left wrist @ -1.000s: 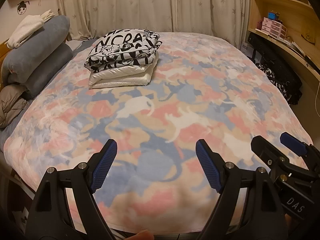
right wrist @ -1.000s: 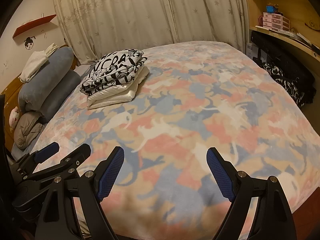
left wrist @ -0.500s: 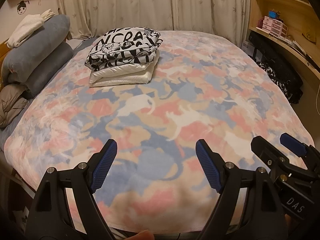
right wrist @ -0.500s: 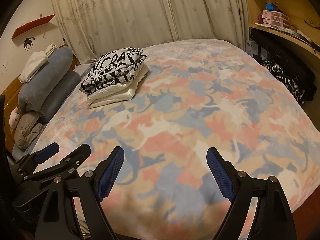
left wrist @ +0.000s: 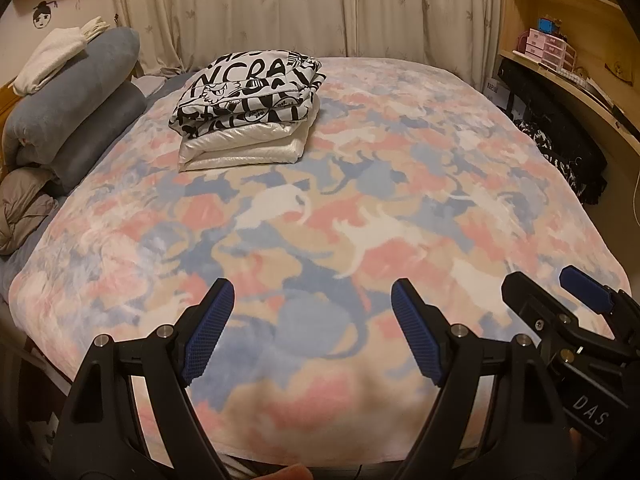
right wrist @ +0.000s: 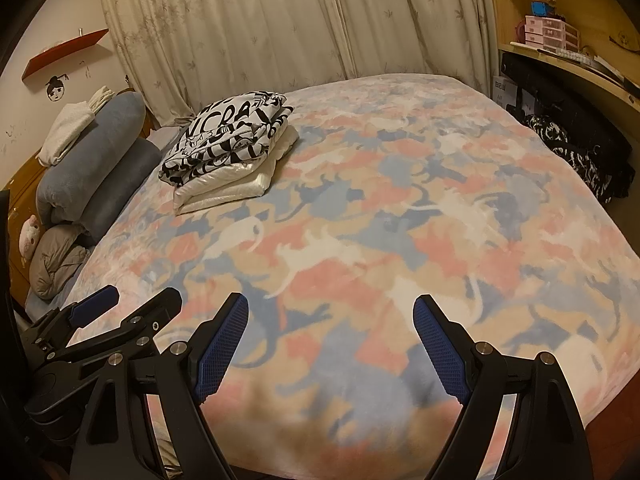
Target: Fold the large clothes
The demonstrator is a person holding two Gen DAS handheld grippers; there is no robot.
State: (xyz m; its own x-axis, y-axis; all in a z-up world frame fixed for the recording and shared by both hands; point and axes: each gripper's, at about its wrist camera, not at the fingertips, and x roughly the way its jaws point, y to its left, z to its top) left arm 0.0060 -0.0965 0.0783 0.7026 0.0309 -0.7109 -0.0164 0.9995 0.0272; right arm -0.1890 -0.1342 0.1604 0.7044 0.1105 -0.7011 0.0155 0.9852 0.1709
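Note:
A folded black-and-white printed garment (left wrist: 248,92) lies on top of a folded white garment (left wrist: 244,148) at the far left of the bed; the stack also shows in the right wrist view (right wrist: 228,140). My left gripper (left wrist: 312,320) is open and empty above the near edge of the bed. My right gripper (right wrist: 330,336) is open and empty, just to the right of the left one. Both are far from the stack. The right gripper (left wrist: 560,300) shows in the left wrist view, the left gripper (right wrist: 128,308) in the right wrist view.
The bed carries a pink, blue and cream cat-print blanket (left wrist: 360,220). Rolled grey-blue bedding (left wrist: 72,108) and a grey bundle (left wrist: 20,208) lie at the left. A desk with shelves (left wrist: 568,76) and dark clothes (left wrist: 560,152) stand at the right. Curtains (left wrist: 304,4) hang behind.
Both cameras have tilted slightly, so the bed and stack sit a little differently in view. Both grippers stay open and empty.

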